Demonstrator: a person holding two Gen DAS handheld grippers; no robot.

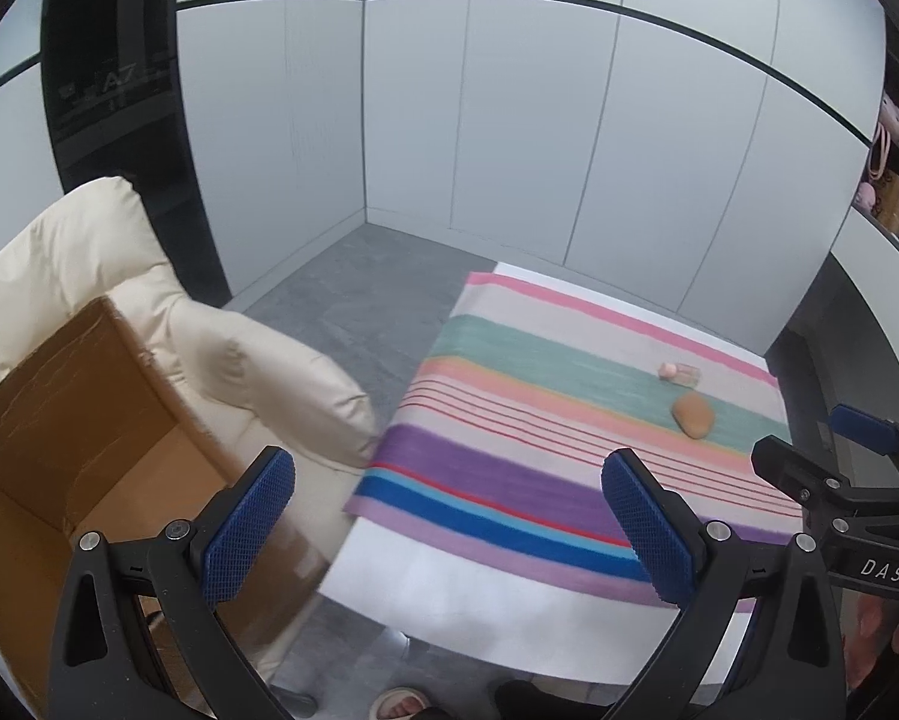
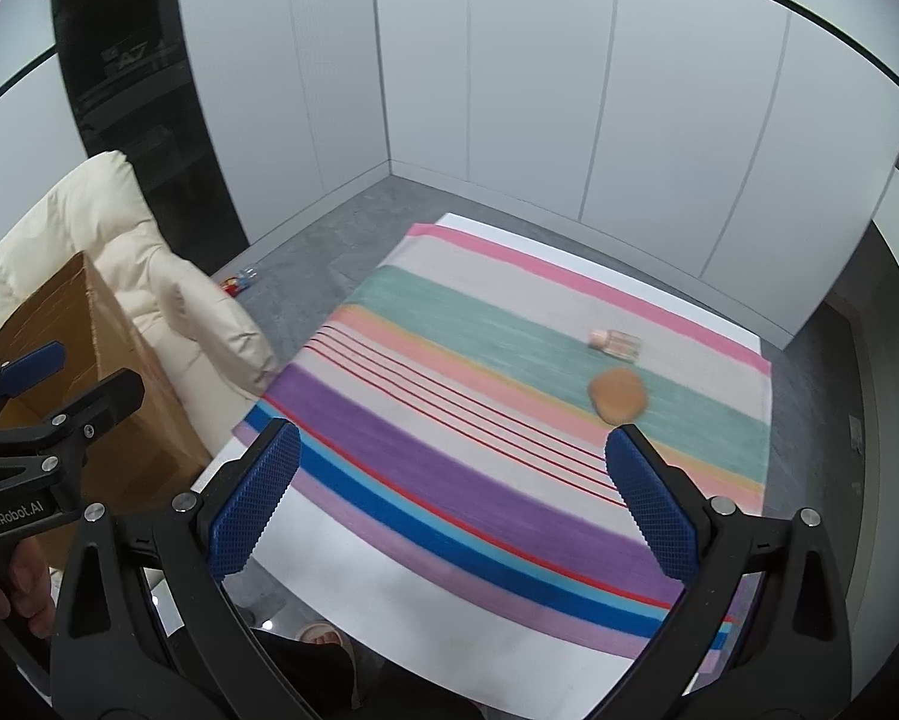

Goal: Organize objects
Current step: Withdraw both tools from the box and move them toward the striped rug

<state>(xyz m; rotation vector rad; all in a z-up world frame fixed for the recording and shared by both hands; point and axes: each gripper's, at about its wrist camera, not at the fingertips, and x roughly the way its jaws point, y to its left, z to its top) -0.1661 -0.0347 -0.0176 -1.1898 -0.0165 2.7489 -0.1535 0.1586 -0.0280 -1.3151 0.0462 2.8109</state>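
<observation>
Brown lump [image 2: 618,396]: a rounded tan object, perhaps a potato or bread roll, lying on the green band of the striped cloth toward the far right side of the table; nothing touches it
Small bottle [image 2: 617,344]: clear with a pinkish cap, on its side just beyond the brown lump, near it but apart; lying flat, it will likely roll if nudged
Striped cloth [image 2: 449,462]: spread flat over the white table [image 2: 389,588], leaving a bare white margin at the near edge
Right gripper [image 2: 449,498]: fingers spread wide, nothing between the blue pads, held above the near part of the cloth and facing the two objects; judged to be lined up for a reach to the lump, the nearer of the two
Left gripper [image 1: 449,522]: also wide open and empty, hovering over the table's near left corner, between table and box, probably waiting its turn
Cardboard box [image 1: 59,420]: open-topped, resting on the cream padded chair [image 1: 257,372] to the left of the table; the likely place for the objects, since it stands within an arm's swing
Floor items [image 2: 239,283]: something small and red-and-clear beside the chair, too small to identify
Progress: both table objects not yet collected
</observation>
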